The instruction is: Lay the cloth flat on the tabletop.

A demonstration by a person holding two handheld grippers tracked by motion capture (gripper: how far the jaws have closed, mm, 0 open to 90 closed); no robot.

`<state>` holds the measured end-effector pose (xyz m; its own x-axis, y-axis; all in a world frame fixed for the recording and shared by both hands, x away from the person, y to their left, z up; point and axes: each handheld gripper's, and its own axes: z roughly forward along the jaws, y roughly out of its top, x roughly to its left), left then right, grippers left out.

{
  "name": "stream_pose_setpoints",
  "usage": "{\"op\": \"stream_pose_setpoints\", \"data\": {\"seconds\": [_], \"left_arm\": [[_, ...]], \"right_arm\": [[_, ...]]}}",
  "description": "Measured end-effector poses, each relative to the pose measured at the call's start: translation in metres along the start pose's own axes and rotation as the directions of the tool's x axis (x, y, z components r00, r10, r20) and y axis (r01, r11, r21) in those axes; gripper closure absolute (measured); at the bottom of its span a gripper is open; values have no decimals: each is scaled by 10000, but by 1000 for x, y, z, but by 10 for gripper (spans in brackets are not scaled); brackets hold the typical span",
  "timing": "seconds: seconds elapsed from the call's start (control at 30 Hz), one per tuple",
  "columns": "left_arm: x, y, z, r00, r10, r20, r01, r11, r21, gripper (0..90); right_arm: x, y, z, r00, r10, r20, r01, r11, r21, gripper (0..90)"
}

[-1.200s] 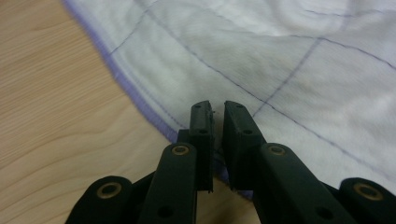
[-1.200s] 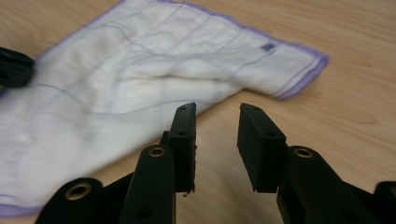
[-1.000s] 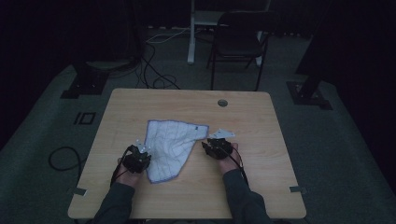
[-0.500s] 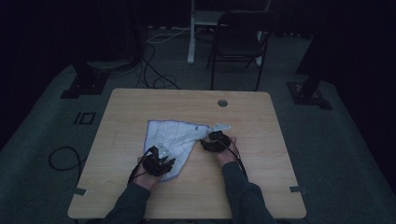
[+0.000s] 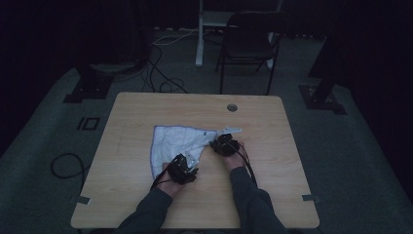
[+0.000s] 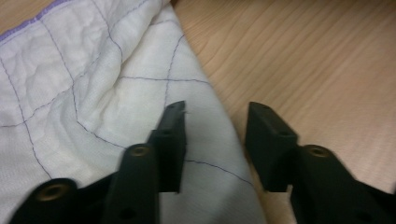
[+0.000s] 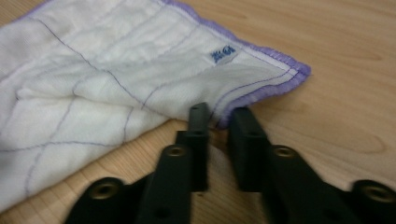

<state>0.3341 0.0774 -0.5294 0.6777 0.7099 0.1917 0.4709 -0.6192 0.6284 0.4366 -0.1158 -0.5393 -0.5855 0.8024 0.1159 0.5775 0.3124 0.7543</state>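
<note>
A white cloth [image 5: 173, 141] with thin purple grid lines and a purple hem lies partly folded on the wooden table [image 5: 272, 126]. My left gripper [image 5: 189, 160] is at the cloth's near edge. In the left gripper view its jaws [image 6: 215, 116] stand apart and have just been opening; one is over the cloth [image 6: 93, 93], the other over bare wood, and they press on nothing. My right gripper [image 5: 215, 140] is at the cloth's right corner. Its jaws [image 7: 218, 116] have just been closing and pinch the purple hem of the cloth [image 7: 116, 79] below a small blue label [image 7: 222, 55].
A round cable hole [image 5: 232, 107] sits near the table's far edge. Beyond the table stand a dark chair [image 5: 248, 44] and a white post [image 5: 199, 44], with cables [image 5: 160, 73] on the floor. Bare wood lies left and right of the cloth.
My left gripper has moved right along the cloth's near edge toward the right hand, and the cloth's near left part now lies narrower. The right gripper has hardly moved.
</note>
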Motion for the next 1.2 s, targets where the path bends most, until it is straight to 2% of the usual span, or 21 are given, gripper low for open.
{"op": "stream_pose_setpoints", "data": {"seconds": [0.07, 0.2, 0.33, 0.37, 0.43, 0.5, 0.53, 0.57, 0.6, 0.67, 0.7, 0.73, 0.77, 0.8, 0.83, 0.9, 0.93, 0.97, 1.0, 1.2], "left_arm": [[0, 0, 1, 10000, 4, 12, -5, 10000, 42, 696], [1, 3, -9, 9999, 148, -88, -148, 9999, 5, 843], [2, 7, -28, 9997, 212, -90, -215, 9991, -374, 865], [2, 7, -28, 9997, 212, -90, -215, 9991, -374, 868], [7, 10, -43, 9999, 101, 123, -92, 9973, -728, 869], [8, 10, -47, 9998, 92, 164, -78, 9966, -817, 870], [11, 11, -57, 9992, -31, 401, 75, 9937, -1115, 870], [11, 11, -57, 9992, -31, 401, 75, 9937, -1115, 870], [19, 11, -67, 9966, -315, 762, 421, 9891, -1410, 869], [27, 10, -71, 9945, -575, 878, 710, 9846, -1600, 869], [27, 10, -71, 9945, -575, 878, 710, 9846, -1600, 868], [39, 9, -72, 9910, -1006, 879, 1142, 9793, -1669, 868], [39, 9, -72, 9910, -1006, 879, 1142, 9793, -1669, 868], [52, 6, -70, 9849, -1451, 945, 1595, 9727, -1685, 868], [58, 5, -67, 9817, -1654, 942, 1790, 9704, -1619, 868], [63, 4, -65, 9797, -1774, 940, 1904, 9693, -1556, 868], [73, 2, -56, 9761, -2013, 820, 2110, 9680, -1356, 867], [73, 2, -56, 9761, -2013, 820, 2110, 9680, -1356, 868], [83, -2, -46, 9713, -2269, 718, 2338, 9659, -1108, 867], [102, -11, -28, 9624, -2699, 315, 2714, 9603, -652, 866]], "right_arm": [[0, 2, -2, 10000, -63, 26, 63, 9998, -167, 876], [-1, 6, -9, 9999, -137, -24, 135, 9988, -462, 887], [0, 12, -16, 9997, -236, 74, 241, 9972, -703, 890], [0, 12, -16, 9997, -236, 74, 241, 9972, -703, 890], [0, 18, -22, 9992, -333, 238, 353, 9953, -904, 890], [0, 21, -24, 9989, -350, 313, 378, 9946, -963, 891], [-1, 24, -28, 9983, -382, 433, 428, 9931, -1096, 891], [-1, 24, -28, 9983, -382, 433, 428, 9931, -1096, 891], [-3, 26, -30, 9981, -366, 497, 421, 9925, -1150, 890], [-5, 27, -32, 9982, -279, 529, 340, 9924, -1179, 890], [-5, 27, -32, 9982, -279, 529, 340, 9924, -1179, 890], [-6, 27, -32, 9980, -305, 546, 364, 9931, -1116, 890], [-6, 27, -32, 9980, -305, 546, 364, 9931, -1116, 890], [-7, 26, -30, 9979, -304, 564, 362, 9939, -1041, 889], [-7, 26, -29, 9980, -320, 550, 374, 9944, -985, 888], [-6, 25, -27, 9980, -328, 544, 376, 9953, -898, 884], [-5, 25, -25, 9979, -358, 538, 403, 9957, -833, 875], [-5, 25, -25, 9979, -358, 538, 403, 9957, -833, 875], [-3, 24, -23, 9975, -377, 594, 422, 9962, -766, 825], [3, 22, -25, 9966, -558, 608, 607, 9949, -803, 732]]}}
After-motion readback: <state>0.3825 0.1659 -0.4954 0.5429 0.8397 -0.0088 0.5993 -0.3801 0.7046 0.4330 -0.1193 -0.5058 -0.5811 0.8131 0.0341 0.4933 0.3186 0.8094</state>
